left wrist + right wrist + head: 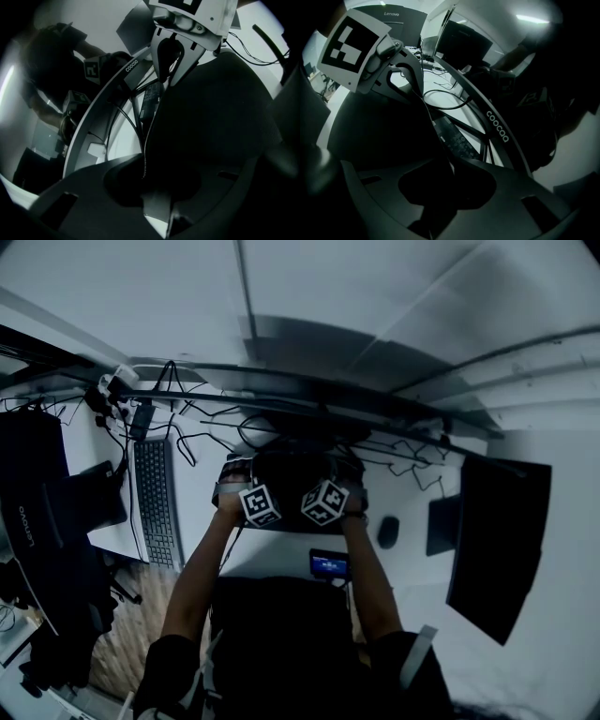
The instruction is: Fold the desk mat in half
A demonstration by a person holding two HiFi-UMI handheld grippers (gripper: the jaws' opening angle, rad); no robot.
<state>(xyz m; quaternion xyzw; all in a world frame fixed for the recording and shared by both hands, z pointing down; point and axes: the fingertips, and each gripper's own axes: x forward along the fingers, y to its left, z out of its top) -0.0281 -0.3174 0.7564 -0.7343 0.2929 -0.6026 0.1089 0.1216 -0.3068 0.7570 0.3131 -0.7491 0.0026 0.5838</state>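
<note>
The black desk mat [292,470] lies doubled over on the white desk [267,554], right in front of me. Both grippers stand side by side at its near edge: left gripper [255,493], right gripper [328,491]. In the left gripper view the mat [220,122] fills the right half, and its stitched edge [146,154] runs down between the jaws of the left gripper [157,206], with a light gap beside it. In the right gripper view the mat [379,136] dips into the slightly parted jaws of the right gripper [440,206].
A keyboard [157,498] and a dark Lenovo screen [33,502] are at the left. At the right are a mouse [388,532] and a black monitor [497,540]. A lit phone [329,565] lies near me. Cables [234,423] trail behind the mat. A curved silver stand [497,126] arches close by.
</note>
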